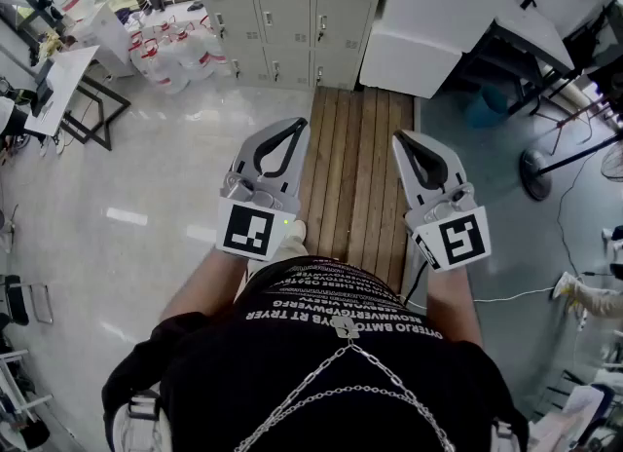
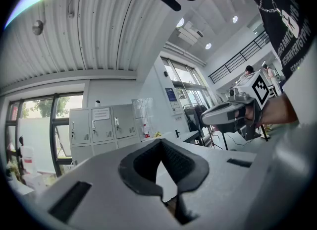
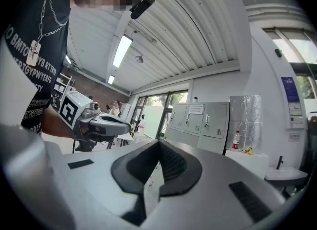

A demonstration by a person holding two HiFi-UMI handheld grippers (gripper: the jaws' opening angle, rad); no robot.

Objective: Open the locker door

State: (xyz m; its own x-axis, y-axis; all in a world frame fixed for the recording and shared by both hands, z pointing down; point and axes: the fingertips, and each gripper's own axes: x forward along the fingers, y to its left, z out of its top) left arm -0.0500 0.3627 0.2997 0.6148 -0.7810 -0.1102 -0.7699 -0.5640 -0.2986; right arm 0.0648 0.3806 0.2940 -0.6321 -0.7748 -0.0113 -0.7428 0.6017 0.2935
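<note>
While the left tongs (image 1: 297, 129) and right tongs (image 1: 399, 138) hang shut and empty at either edge of the wooden walkway (image 1: 355, 168), the lockers (image 1: 292, 12) stand at its far end. A door (image 1: 341, 21) there looks like thin, stiff, light metal; I'd take its small handle (image 1: 322, 27).

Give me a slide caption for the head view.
Person on wooden planks holds left gripper and right gripper, both shut and empty, facing closed grey lockers.

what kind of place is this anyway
Probably a lab or workshop hall rather than a home. A bank of grey metal lockers lines the far wall, with large plastic water jugs standing beside them. There is also a work table and a corrugated metal ceiling.
</note>
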